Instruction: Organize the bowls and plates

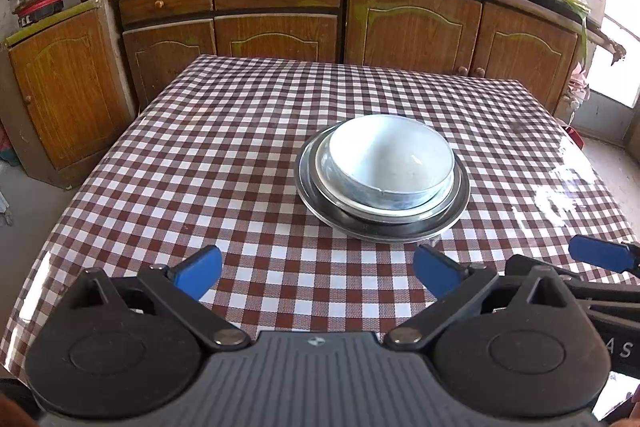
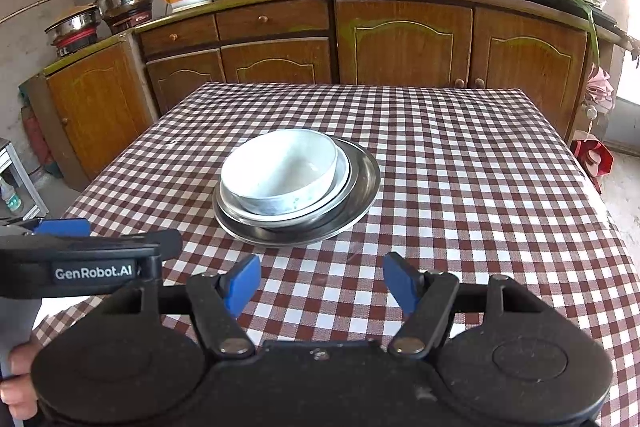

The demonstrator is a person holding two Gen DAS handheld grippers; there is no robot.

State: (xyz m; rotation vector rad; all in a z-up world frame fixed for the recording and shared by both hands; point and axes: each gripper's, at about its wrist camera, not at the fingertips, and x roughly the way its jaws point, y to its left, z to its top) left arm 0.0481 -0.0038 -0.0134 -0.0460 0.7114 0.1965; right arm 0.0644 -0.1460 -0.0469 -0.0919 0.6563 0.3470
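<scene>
On the checked-cloth worktop (image 1: 248, 163), the white ceramic bowl (image 1: 390, 163) sits nested in a white plate (image 1: 332, 183) on a round steel dish (image 1: 452, 219). Both left tongs (image 1: 316, 273) and right tongs (image 2: 322, 285) hang released, empty, near the stack. Judged finished; if lifting, grip the bowl's rim squarely.

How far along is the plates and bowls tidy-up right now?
Looks done: the white bowl sits nested in a white dish on the metal plate, one stack on the checked table. In hand: nothing; the left claw and right claw are both open. Nothing else loose shows.
</scene>
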